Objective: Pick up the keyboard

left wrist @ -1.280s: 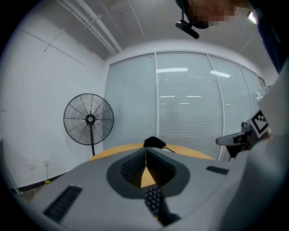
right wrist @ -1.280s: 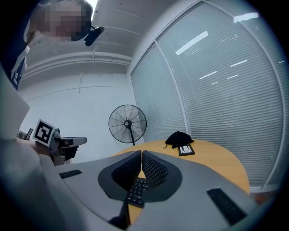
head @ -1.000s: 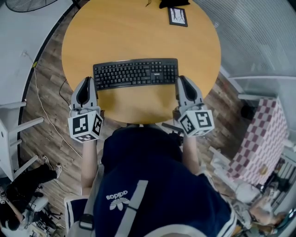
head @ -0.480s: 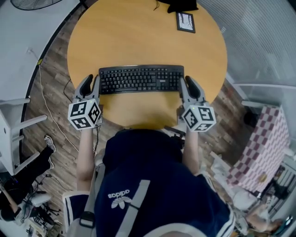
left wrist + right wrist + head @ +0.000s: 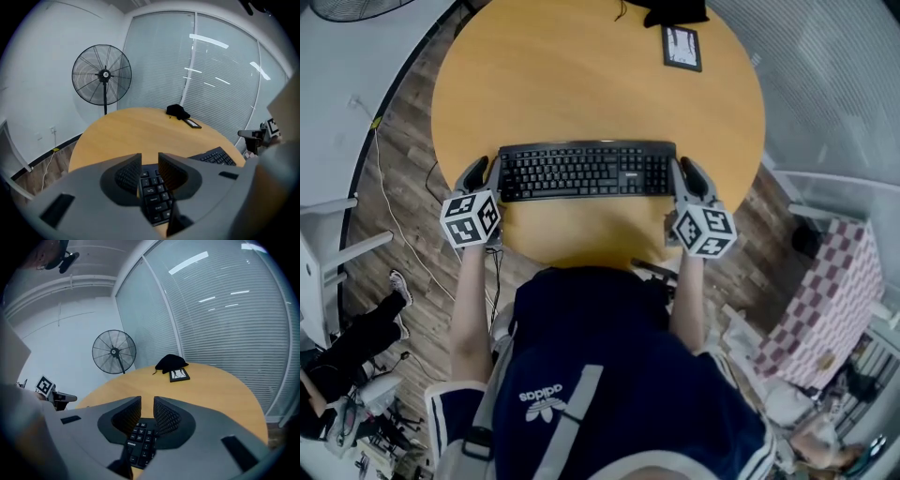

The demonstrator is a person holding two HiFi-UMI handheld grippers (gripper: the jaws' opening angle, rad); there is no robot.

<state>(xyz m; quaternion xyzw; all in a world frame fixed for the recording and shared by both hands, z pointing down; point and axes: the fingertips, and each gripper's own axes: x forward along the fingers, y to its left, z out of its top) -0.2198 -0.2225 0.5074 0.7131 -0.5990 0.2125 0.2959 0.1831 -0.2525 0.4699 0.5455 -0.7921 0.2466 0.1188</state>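
A black keyboard [image 5: 586, 170] lies flat on the round wooden table [image 5: 581, 75], near its front edge. My left gripper [image 5: 480, 174] is at the keyboard's left end and my right gripper [image 5: 691, 178] at its right end. Both have just been opening their jaws. In the left gripper view the left gripper [image 5: 149, 161] stands open, and the keyboard's end keys [image 5: 154, 199] show through the gap, beyond the pads. The right gripper [image 5: 147, 404] is open too, with the keyboard's other end [image 5: 140, 441] in line with its gap. No pad presses on the keyboard.
At the table's far edge lie a small framed picture [image 5: 682, 47] and a black bundle [image 5: 673, 9]. A standing fan [image 5: 101, 75] is behind the table, before a glass wall with blinds. A white chair [image 5: 323, 253] is left; a checked cloth [image 5: 834, 291] is right.
Both grippers have moved down and forward from the keyboard's near corners to alongside its two ends. The keyboard has stayed where it was on the table.
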